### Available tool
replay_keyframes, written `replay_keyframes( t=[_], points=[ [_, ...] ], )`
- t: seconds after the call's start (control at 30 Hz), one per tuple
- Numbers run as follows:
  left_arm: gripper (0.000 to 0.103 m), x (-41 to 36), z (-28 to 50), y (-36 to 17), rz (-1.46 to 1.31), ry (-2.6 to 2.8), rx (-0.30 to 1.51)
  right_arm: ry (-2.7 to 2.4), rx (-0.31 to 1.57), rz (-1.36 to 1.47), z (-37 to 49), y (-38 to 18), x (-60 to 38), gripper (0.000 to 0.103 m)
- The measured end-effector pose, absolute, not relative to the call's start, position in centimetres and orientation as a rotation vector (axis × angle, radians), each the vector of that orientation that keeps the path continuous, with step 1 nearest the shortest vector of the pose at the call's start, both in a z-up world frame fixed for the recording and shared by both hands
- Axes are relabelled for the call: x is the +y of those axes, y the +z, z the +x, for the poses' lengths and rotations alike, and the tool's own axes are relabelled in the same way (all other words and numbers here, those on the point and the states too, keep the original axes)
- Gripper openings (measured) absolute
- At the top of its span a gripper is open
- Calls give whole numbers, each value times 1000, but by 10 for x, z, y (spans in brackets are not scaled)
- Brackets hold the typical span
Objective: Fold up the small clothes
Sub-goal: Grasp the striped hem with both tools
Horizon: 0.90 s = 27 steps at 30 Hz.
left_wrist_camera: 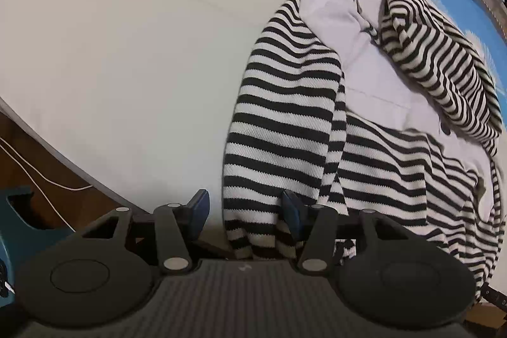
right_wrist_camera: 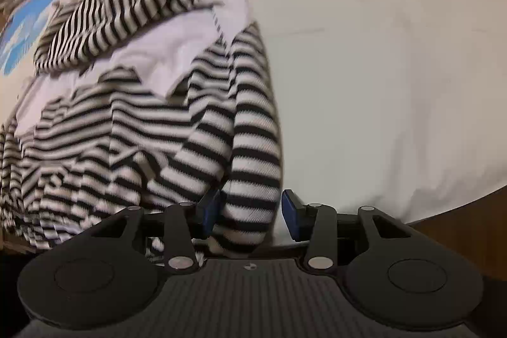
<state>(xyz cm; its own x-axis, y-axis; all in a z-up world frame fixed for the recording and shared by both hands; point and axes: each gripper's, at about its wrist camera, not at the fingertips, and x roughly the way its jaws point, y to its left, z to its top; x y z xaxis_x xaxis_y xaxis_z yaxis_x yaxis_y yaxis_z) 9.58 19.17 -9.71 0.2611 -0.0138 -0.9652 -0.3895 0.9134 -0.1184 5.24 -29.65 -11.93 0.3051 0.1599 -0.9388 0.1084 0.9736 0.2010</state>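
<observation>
Both open tools (left_wrist_camera: pixel 245 213) (right_wrist_camera: pixel 250 216) straddle blurred striped garment (right_wrist_camera: pixel 133 129)

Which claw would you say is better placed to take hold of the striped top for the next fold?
Probably the right claw: a sleeve of the striped top lies squarely between its open jaws. The left claw, also open, has the hem off-centre.

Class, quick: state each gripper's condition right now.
Left gripper: open, striped garment hem between its fingers, not clamped.
Right gripper: open, striped sleeve between its fingers.
</observation>
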Motion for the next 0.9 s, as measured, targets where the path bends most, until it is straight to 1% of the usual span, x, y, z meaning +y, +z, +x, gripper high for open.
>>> replay_keyframes(
  t=[0.27, 0.37, 0.47, 0.5, 0.57, 0.6, 0.63, 0.67, 0.73, 0.8, 0.9],
  points=[
    [55, 179, 90, -92, -294, 220, 1288, 48, 1264, 204, 51, -120, -291, 46],
    [55, 178, 89, -92, -275, 217, 1288, 53, 1262, 191, 51, -119, -289, 44],
    [53, 177, 90, -92, -269, 213, 1287, 58, 1257, 189, 50, -119, -289, 36],
    [51, 176, 89, -92, -264, 210, 1286, 62, 1255, 187, 50, -119, -288, 31],
    [47, 175, 90, -92, -259, 199, 1286, 62, 1244, 184, 50, -118, -288, 21],
    [43, 175, 90, -92, -256, 193, 1285, 56, 1236, 184, 50, -117, -288, 12],
    [37, 174, 90, -92, -252, 186, 1284, 49, 1226, 192, 50, -116, -290, 7],
    [33, 173, 90, -92, -246, 177, 1284, 45, 1215, 203, 50, -114, -292, 6],
    [14, 170, 91, -92, -235, 150, 1280, 41, 1173, 232, 49, -108, -297, 4],
    [7, 166, 90, -91, -214, 126, 1270, 37, 1132, 258, 48, -101, -301, 3],
    [5, 161, 88, -89, -190, 109, 1262, 17, 1098, 275, 47, -96, -306, 3]
  ],
)
